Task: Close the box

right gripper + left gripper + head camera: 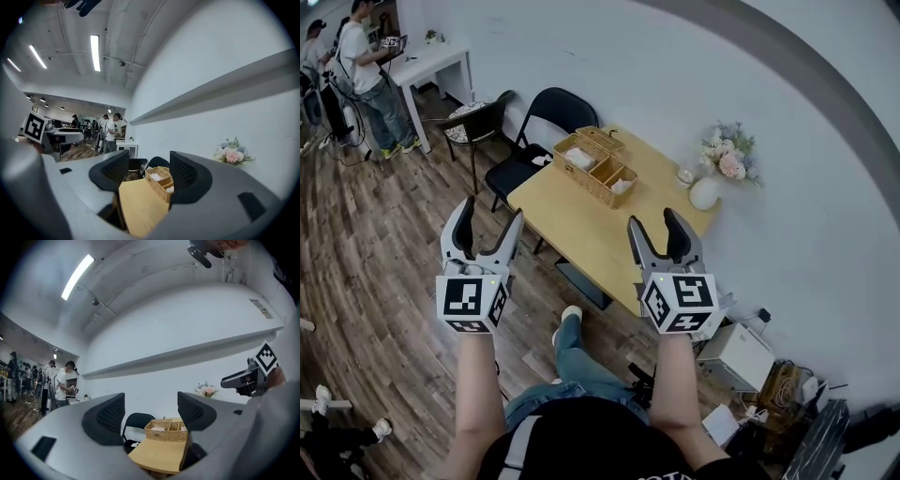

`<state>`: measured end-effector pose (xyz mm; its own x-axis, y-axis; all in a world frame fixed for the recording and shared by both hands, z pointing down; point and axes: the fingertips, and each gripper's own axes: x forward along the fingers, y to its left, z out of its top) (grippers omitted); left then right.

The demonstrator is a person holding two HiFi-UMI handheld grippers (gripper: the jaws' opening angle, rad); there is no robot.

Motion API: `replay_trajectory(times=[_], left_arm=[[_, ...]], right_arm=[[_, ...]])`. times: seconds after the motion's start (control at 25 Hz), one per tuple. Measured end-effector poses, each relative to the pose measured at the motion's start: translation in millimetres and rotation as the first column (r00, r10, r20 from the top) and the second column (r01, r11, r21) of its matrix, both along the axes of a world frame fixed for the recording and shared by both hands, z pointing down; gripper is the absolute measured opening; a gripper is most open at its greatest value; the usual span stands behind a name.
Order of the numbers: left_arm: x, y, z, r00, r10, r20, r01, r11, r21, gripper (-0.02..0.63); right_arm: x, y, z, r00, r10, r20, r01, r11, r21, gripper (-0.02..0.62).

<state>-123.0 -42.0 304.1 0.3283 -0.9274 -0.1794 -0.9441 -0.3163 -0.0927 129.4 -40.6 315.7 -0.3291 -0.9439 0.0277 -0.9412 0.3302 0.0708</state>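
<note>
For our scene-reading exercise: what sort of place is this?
Probably an open office or lab workspace: a small table with a wicker box and flower vase by a white wall, a black chair, and people standing at a desk farther back.

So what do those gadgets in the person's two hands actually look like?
The left gripper and right gripper match: light grey bodies, two curved jaws lined with black ribbed pads, and a white cube printed with black square markers at the back. No cables show. The forearms are bare below a dark top.
</note>
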Motion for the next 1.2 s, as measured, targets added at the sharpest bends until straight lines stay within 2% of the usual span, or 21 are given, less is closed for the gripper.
replay_trajectory(times=[0.32,0.72,0.96,1.2], left_arm=[[5,-102,6,0.999,-0.012,0.03,0.013,1.0,-0.026,0.342],[26,-242,31,0.998,0.038,0.056,-0.032,0.993,-0.114,0.342],[38,-304,56,0.997,0.056,0.055,-0.046,0.984,-0.173,0.342],[44,-335,84,0.996,0.072,0.051,-0.058,0.971,-0.23,0.342]], right_arm=[[9,-107,13,0.999,-0.002,0.039,0.003,0.999,-0.043,0.282],[19,-247,45,0.997,-0.01,0.08,0.023,0.987,-0.16,0.282],[28,-319,78,0.995,-0.03,0.098,0.054,0.966,-0.253,0.282],[37,-373,114,0.99,-0.041,0.135,0.088,0.927,-0.364,0.282]])
